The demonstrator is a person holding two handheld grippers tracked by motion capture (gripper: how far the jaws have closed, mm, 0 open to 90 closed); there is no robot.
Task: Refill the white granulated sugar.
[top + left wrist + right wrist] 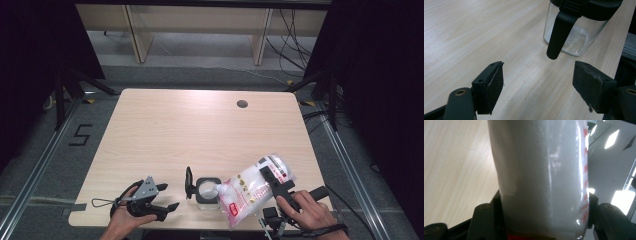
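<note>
Tabletop (190, 130): pale wood grain, rounded corners, occupying the centre of the high view, with a round cable hole (242, 104) near its upper right edge. Grey floor (40, 165) surrounds the table; a black mark shaped like a "5" (80, 135) sits on it at left of the frame. Light wooden furniture legs (137, 35) stand along the top of the frame, cables (292, 40) trail at upper right, and dark curtains close off both sides.

Jar (207, 192): clear glass with a black rim, standing upright near the lower centre edge of the table. Its black lid (189, 182) is hinged open and stands up at the jar's left. In the left gripper view the jar (574, 37) appears at upper right, with a thin white layer on its bottom and a black clasp (560, 32) hanging down its front.

Bag (255, 190): clear plastic with red print, full of white granules, held tilted at lower right of the high view, its low corner touching the jar's mouth.

Right gripper (276, 182): jaws pinching the bag, which rises between them in the right gripper view (541, 177).

Left gripper (167, 196): held in the hand at lower left of the high view, just left of the jar; jaws spread, with bare table between them.
</note>
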